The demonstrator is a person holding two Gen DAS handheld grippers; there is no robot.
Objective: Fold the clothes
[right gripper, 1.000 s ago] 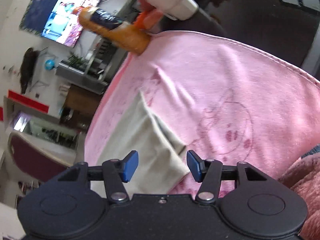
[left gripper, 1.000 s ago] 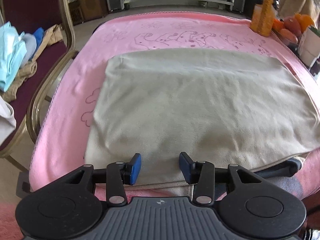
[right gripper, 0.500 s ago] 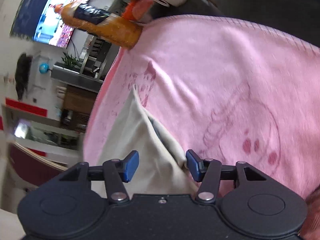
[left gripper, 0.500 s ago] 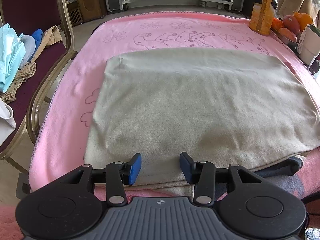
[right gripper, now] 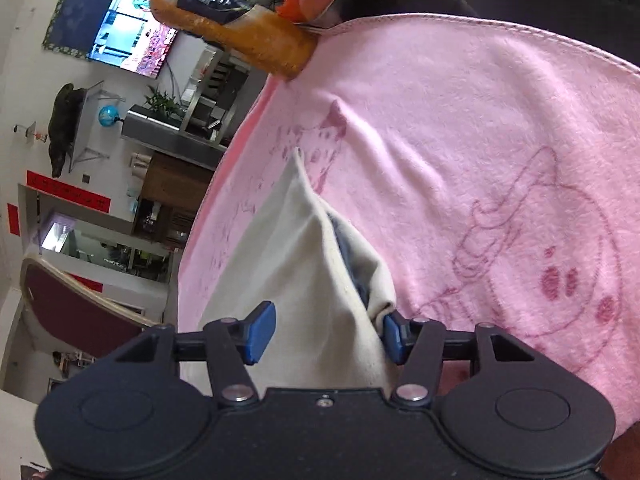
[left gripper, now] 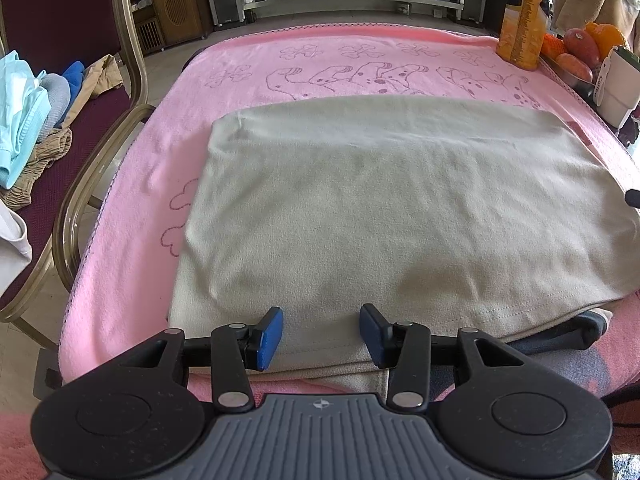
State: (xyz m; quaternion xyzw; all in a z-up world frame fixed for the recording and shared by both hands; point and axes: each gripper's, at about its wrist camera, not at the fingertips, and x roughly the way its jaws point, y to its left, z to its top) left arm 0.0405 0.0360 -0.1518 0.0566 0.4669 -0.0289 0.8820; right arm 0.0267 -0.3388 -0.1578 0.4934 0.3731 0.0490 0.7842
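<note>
A beige garment (left gripper: 380, 208) lies folded flat on a pink blanket (left gripper: 132, 220). My left gripper (left gripper: 320, 334) hovers open over the garment's near hem, its blue pads apart and nothing pinched. In the right wrist view, the garment's right corner (right gripper: 304, 280) rises in a loose fold between the jaws of my right gripper (right gripper: 325, 334). That gripper is open. The cloth brushes the right pad (right gripper: 391, 340), and the left pad stands clear of it. A grey layer (right gripper: 352, 256) shows inside the fold.
A chair (left gripper: 132, 52) at the left holds a pile of other clothes (left gripper: 24, 120). At the far right corner stand an orange bottle (left gripper: 520, 16), fruit (left gripper: 580, 44) and a white cup (left gripper: 620, 84). Dark grey cloth (left gripper: 560, 336) pokes out under the hem.
My right gripper has moved forward along the blanket, and the garment's corner now sits between its jaws. The left gripper has stayed put.
</note>
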